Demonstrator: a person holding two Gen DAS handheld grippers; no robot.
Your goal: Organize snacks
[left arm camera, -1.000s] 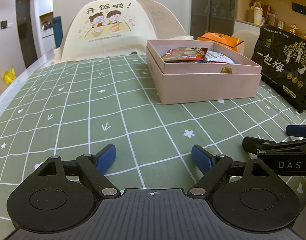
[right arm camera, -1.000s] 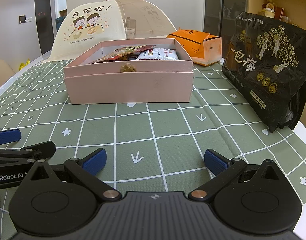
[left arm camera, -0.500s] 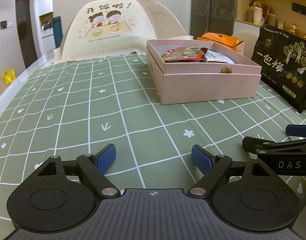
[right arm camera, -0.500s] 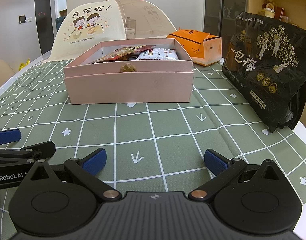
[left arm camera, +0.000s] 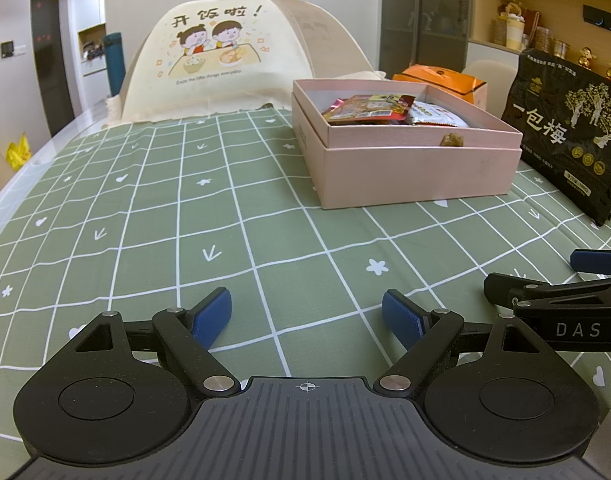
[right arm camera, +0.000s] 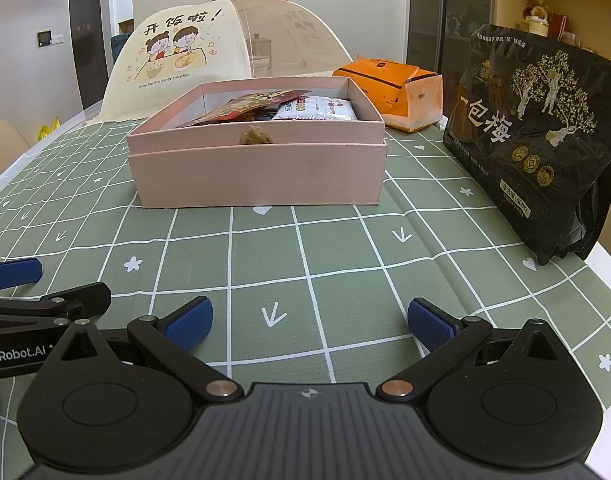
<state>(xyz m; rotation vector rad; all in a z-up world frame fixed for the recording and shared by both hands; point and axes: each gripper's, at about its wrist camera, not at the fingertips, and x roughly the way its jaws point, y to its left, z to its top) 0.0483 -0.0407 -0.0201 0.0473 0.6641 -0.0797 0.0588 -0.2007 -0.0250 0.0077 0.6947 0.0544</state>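
Note:
A pink box (left arm camera: 417, 172) (right arm camera: 261, 176) stands open on the green checked cloth and holds a red snack packet (left arm camera: 369, 109) (right arm camera: 253, 106) and a white packet (right arm camera: 315, 109). A small brown snack (left arm camera: 451, 140) (right arm camera: 256, 136) sits at its near rim. A big black snack bag (left arm camera: 569, 132) (right arm camera: 533, 136) stands right of the box. An orange pack (left arm camera: 441, 80) (right arm camera: 393, 92) lies behind it. My left gripper (left arm camera: 307, 316) and right gripper (right arm camera: 309, 320) are both open and empty, low over the cloth, well short of the box.
A cream mesh food cover (left arm camera: 225, 68) (right arm camera: 209, 56) stands at the back of the table. The right table edge (right arm camera: 609, 256) runs just past the black bag. Each gripper shows in the other's view, side by side.

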